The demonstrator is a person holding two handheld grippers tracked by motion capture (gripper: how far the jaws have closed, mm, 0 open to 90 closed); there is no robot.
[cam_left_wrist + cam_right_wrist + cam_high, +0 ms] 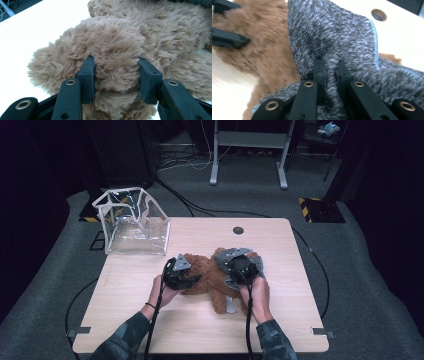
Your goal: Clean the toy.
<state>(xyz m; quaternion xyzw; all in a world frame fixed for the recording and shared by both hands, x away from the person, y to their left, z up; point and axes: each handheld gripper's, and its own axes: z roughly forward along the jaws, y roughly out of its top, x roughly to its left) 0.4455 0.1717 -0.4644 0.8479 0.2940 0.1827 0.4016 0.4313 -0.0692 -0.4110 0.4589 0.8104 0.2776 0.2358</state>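
Gripping a thick tuft of the brown plush toy (pixel 130 50), the left gripper (pixel 181 274) has its jaws pressed into the fur, while the right gripper (pixel 330 68) pinches a fold of the grey knitted garment (pixel 337 32) draped on the toy at mid-table. Pulling the knit could drag the whole toy along if the left hold slips off the fur, or stretch the fabric. Well apart, a clear plastic bag (pixel 132 222) stands at the wooden table (pixel 200 330)'s far-left corner; nothing blocks the work.
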